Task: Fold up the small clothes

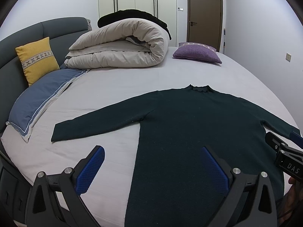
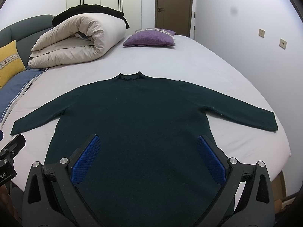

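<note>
Between both spread tongs point(image 2: 149, 157) lies the flat sweater point(image 2: 136, 117).

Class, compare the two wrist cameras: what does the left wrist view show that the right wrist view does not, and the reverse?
Only the left wrist view shows the whole yellow cushion, most of the blue pillow, and the right claw at its edge.

Only the right wrist view shows the sweater's right cuff and two wall sockets.

Both show the dark green sweater spread flat, rolled duvet, purple cushion and brown door.
</note>
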A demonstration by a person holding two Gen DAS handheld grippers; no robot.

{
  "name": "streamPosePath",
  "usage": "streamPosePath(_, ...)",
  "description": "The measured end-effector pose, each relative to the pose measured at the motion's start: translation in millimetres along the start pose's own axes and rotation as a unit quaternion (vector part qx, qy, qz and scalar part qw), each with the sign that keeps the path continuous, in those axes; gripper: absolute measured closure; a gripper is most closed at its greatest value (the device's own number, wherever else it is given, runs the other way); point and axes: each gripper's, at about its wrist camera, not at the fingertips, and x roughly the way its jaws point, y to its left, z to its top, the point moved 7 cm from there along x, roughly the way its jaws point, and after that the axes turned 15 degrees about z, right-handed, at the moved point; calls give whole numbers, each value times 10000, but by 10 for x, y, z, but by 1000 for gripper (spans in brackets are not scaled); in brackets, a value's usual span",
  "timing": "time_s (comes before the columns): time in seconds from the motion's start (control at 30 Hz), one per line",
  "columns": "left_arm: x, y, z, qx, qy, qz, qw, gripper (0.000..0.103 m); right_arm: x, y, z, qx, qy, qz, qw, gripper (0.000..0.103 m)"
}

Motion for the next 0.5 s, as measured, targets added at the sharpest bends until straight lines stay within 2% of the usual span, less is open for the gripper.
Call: streamPosePath(0.5,-2,-4,2,-4,-1,-6,10000,0,35,-33,-11,12,44,31,10000,0)
